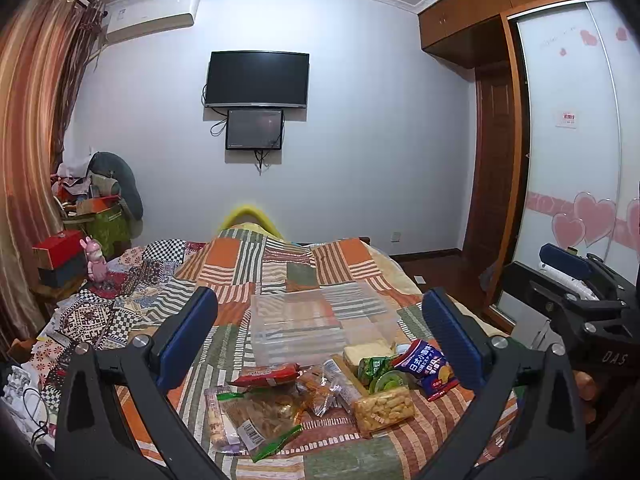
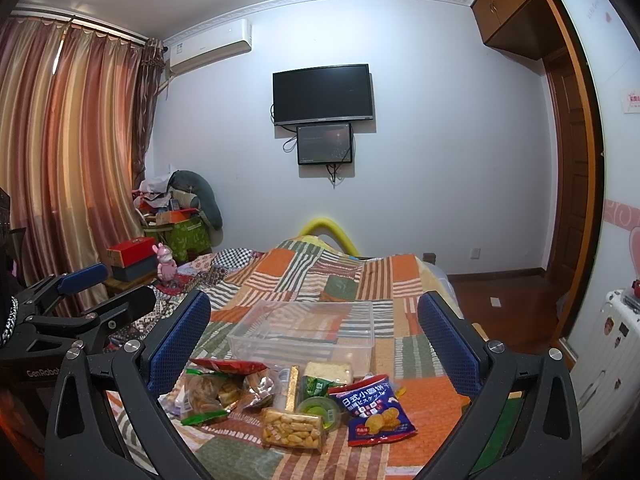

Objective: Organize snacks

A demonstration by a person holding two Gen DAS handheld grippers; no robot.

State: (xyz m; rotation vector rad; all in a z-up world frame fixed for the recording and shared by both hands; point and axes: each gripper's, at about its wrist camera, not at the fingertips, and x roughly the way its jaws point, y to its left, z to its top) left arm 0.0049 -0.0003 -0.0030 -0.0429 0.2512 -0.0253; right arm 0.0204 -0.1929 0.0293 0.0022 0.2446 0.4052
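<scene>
Several snack packets lie heaped on the patchwork bedspread (image 2: 432, 396), nearest the cameras, and neither claw grips any of them: the left gripper (image 1: 320, 340) and the right gripper (image 2: 314, 340) both hang spread wide above the pile, empty.

Closest are the clear pack of golden biscuits (image 2: 292, 430) and the blue biscuit bag (image 2: 374, 412), with a green-edged bag of brown crisps (image 2: 204, 396) to the left and a red packet (image 2: 228, 366) behind it. Just beyond the heap sits the clear plastic bin (image 2: 304, 334), empty as far as I can tell.

Risks, as I judge them: the packets overlap, so a pinch on one may drag its neighbour along or crush the biscuits inside; slick film could slip from the pads; the light bin (on soft bedding) could tip or slide if nudged.

Readable writing: the blue bag carries "日式小圆饼干" with Japanese script beneath. The left tool's body reads "GenRobot" in the right view; the right tool's reads "DAS" in the left view. Farther off hang a dark television (image 2: 323, 94) and a smaller screen (image 2: 325, 144).
</scene>
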